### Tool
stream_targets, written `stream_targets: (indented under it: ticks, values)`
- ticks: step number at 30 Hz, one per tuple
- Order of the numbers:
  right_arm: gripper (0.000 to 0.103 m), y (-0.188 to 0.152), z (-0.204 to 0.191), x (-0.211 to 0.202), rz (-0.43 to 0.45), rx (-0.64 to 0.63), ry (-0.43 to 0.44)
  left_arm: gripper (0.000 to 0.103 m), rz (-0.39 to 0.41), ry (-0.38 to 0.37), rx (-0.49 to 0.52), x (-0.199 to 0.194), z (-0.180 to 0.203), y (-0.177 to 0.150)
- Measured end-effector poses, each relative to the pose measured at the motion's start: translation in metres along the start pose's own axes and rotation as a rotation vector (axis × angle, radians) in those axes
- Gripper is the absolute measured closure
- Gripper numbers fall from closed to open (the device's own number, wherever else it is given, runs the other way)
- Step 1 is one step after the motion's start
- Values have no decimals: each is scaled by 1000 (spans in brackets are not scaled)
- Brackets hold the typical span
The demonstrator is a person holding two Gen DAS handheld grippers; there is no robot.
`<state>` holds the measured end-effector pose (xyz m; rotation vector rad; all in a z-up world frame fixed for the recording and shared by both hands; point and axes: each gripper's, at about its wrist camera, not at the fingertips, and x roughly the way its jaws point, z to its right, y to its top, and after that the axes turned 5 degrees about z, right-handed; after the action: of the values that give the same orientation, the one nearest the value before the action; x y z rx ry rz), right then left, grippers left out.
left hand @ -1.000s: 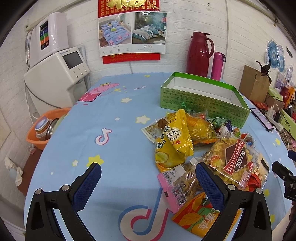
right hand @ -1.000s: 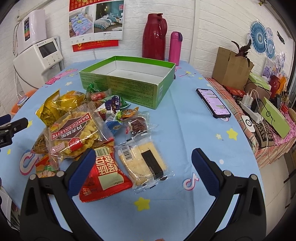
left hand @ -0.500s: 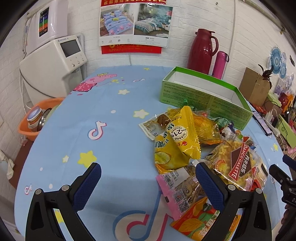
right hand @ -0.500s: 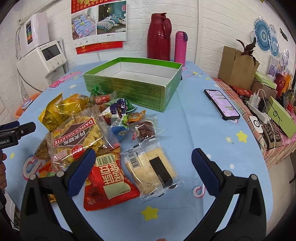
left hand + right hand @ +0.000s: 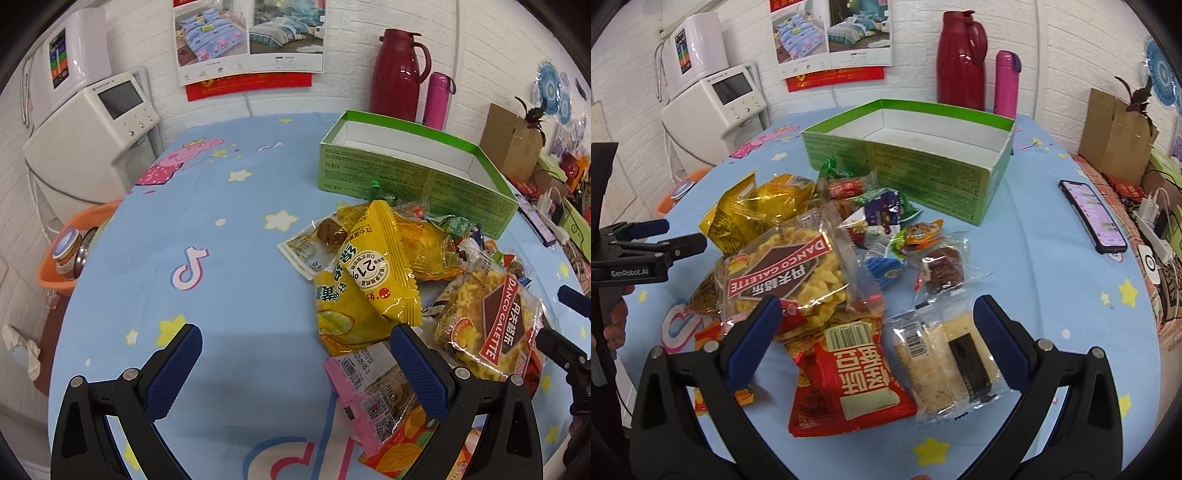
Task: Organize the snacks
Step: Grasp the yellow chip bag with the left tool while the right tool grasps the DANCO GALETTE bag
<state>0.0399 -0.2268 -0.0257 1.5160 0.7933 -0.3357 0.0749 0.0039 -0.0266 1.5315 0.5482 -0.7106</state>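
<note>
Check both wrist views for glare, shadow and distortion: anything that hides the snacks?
Left wrist view: fisheye bends the long green cardboard box; the tool's shadow falls on the blue cloth, off the snacks. Right wrist view: glare streaks the clear Danco Galette biscuit bag and the crinkled gold foil packet, labels still readable; corners vignette black.

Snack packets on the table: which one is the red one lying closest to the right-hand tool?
The red packet with big white characters and a barcode, lying between the right gripper's open jaws, beside the clear-wrapped pale biscuit. The other packets nearby are yellow or clear.
</note>
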Motion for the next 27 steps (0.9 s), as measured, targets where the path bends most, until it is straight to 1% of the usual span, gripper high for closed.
stream_targets:
  ticks: [3, 5, 6, 8, 11, 14, 17, 19, 20, 21, 23, 24, 25, 26, 27]
  values:
    - [0, 2, -7, 6, -23, -29, 54, 0, 2, -128, -25, -6, -8, 3]
    - [0, 4, -13, 9, -23, -58, 61, 0, 13, -179, -48, -10, -11, 4]
    - [0, 5, -15, 10, -24, -72, 68, 0, 17, -190, -54, -10, -12, 4]
    - [0, 6, -21, 12, -31, -92, 91, 0, -6, -183, -40, -5, -8, 3]
    - [0, 3, -26, 14, -53, -107, 129, 0, -27, -171, 20, 4, 2, 4]
    - [0, 1, -29, 16, -76, -103, 163, 0, -22, -170, 80, 10, 12, 20]
    - [0, 7, -30, 22, -81, -96, 150, 0, -25, -184, 77, 20, 12, 38]
    - [0, 10, -31, 26, -86, -96, 143, 1, -50, -226, 68, 26, 12, 40]
    - [0, 10, -31, 28, -94, -92, 145, 1, -64, -242, 80, 30, 14, 39]
    - [0, 10, -30, 30, -101, -84, 152, 5, -79, -242, 97, 33, 16, 36]
    - [0, 9, -28, 32, -113, -63, 179, 19, -108, -230, 123, 42, 19, 28]
    - [0, 8, -28, 34, -117, -50, 188, 36, -132, -231, 126, 48, 20, 24]
    - [1, 8, -27, 36, -123, -33, 196, 48, -163, -249, 117, 55, 19, 21]
    - [1, 8, -27, 39, -129, -21, 207, 49, -177, -241, 104, 60, 16, 19]
    - [6, 8, -27, 41, -132, -11, 215, 50, -184, -233, 89, 64, 14, 18]
